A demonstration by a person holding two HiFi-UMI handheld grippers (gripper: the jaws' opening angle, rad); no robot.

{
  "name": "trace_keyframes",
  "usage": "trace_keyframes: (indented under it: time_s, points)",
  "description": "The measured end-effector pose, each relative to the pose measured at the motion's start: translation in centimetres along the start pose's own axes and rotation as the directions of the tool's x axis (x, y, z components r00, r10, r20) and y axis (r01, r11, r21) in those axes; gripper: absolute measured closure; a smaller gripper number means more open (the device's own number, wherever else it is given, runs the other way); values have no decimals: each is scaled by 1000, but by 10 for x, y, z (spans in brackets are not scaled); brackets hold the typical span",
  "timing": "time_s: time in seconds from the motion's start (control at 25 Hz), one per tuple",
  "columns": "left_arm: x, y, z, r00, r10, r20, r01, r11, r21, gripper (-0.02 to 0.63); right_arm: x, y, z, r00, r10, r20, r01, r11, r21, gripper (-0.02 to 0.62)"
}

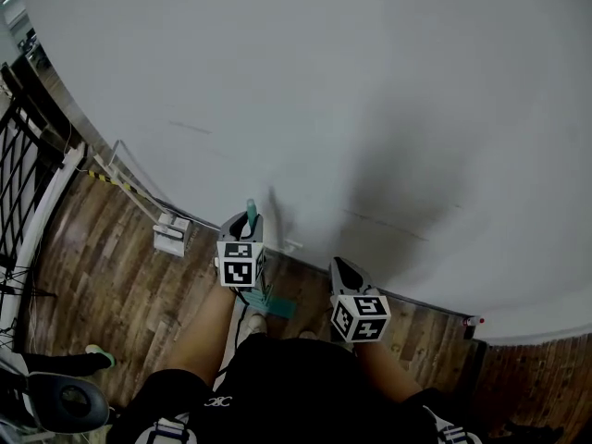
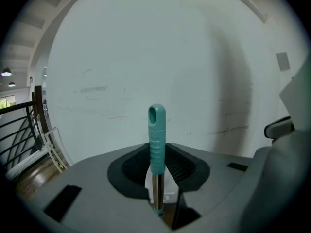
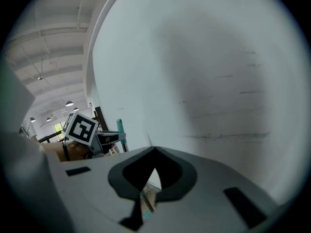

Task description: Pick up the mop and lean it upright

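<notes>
Left gripper point(image 2: 157, 154) has its jaws clamped on the single mop point(image 2: 157, 132), gripping its teal handle upright just beside the white wall point(image 1: 370, 109), while the right gripper point(image 3: 154, 153), second of two, shows jaws pinched together, empty.

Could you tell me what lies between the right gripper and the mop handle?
Nothing but floor and wall, seen in the head view, separates the right gripper from the mop handle.

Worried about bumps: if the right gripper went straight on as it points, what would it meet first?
Most likely the white wall; nothing else shows ahead of the right gripper, though depth is unclear.
</notes>
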State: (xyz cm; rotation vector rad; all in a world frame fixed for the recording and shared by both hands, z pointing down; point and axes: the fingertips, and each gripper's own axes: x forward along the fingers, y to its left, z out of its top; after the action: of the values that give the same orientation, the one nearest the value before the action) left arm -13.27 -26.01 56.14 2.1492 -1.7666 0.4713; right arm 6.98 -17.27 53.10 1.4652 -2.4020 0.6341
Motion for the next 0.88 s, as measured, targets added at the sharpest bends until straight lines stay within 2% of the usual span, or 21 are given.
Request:
trace_keyframes:
  time_s: [0.4,0.68,0.88]
  points:
    - [-68,-3,-21,1000,1,31,-1,1000,-14,509,32,50,-3,986,161,-50,-164,984,-66,582]
    - [-102,20,-34,998,47,44,-45,997,-62,509,45,68,-2,976,206,-69,-212,973,-87,583]
    - [-107,25,-37,999,28,38,-26,998,-65,509,49,80,-6,971,226,-78,-233,968,-98,583]
